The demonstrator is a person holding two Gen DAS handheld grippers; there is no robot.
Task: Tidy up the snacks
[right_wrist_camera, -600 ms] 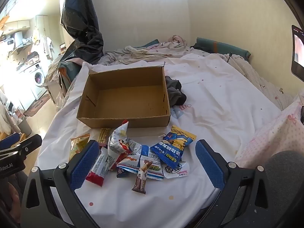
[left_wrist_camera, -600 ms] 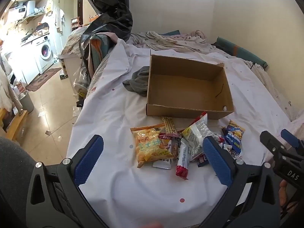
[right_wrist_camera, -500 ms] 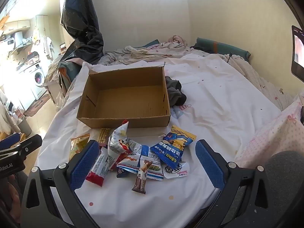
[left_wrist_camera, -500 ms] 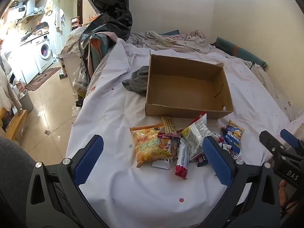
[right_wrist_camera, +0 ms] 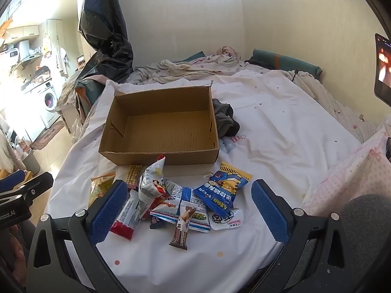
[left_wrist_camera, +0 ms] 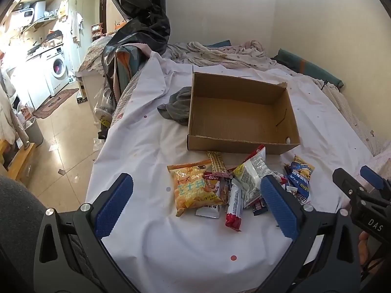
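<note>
An empty open cardboard box (left_wrist_camera: 242, 114) (right_wrist_camera: 161, 127) sits on a white sheet. Just in front of it lies a pile of several snack packets: an orange chip bag (left_wrist_camera: 193, 186), a red-and-white bar (left_wrist_camera: 234, 207) (right_wrist_camera: 125, 216), a white crinkled bag (right_wrist_camera: 152, 183), a blue bag (right_wrist_camera: 222, 188) and a brown bar (right_wrist_camera: 182, 227). My left gripper (left_wrist_camera: 195, 207) is open and empty, held above the near side of the pile. My right gripper (right_wrist_camera: 187, 210) is open and empty, also over the pile's near side.
A dark grey cloth (left_wrist_camera: 176, 107) (right_wrist_camera: 224, 122) lies beside the box. The bed edge drops to a tiled floor (left_wrist_camera: 61, 146) on the left. Black plastic bags (left_wrist_camera: 139, 24) and rumpled bedding (right_wrist_camera: 195, 68) lie beyond the box. A pink pillow (right_wrist_camera: 354, 171) is at right.
</note>
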